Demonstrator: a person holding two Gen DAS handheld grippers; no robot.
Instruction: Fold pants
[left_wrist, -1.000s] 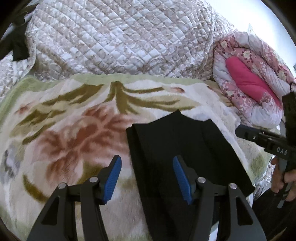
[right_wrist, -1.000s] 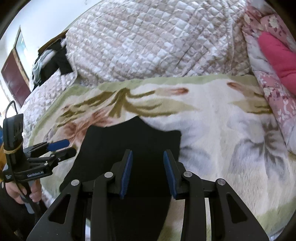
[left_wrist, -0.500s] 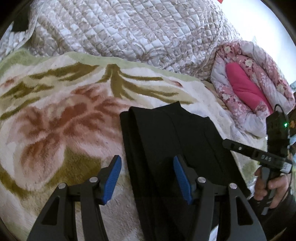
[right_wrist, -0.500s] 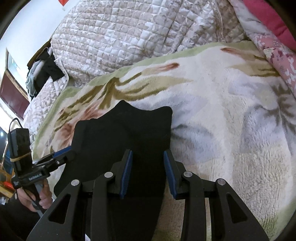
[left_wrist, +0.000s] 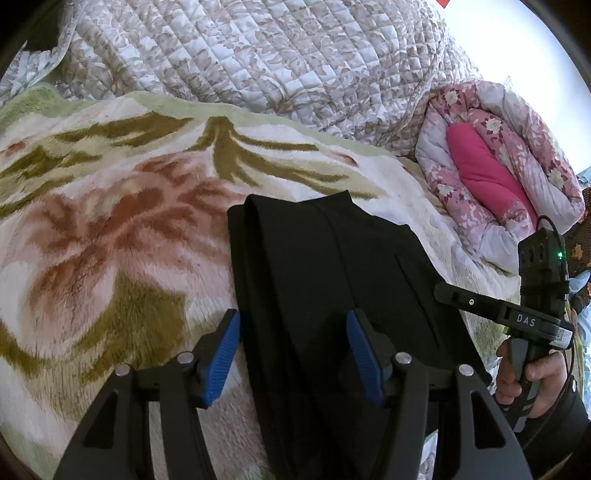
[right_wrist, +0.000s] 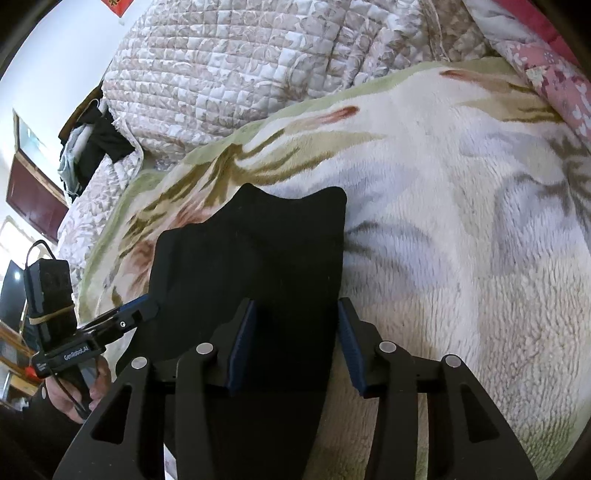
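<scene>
Pants (left_wrist: 332, 295), black and folded lengthwise, lie on the floral blanket (left_wrist: 110, 240) near its front edge. Left gripper (left_wrist: 293, 354) tilts downward, jaws wide, straddling their left fold, gripping nothing. Right gripper (right_wrist: 295, 345), jaws opening, spans their right edge, with bare blanket stretching rightward.

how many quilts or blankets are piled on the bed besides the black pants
3: the floral fleece blanket under the pants, the beige quilted cover heaped behind it, and the pink flowered quilt rolled at the right. More may lie hidden underneath.
</scene>
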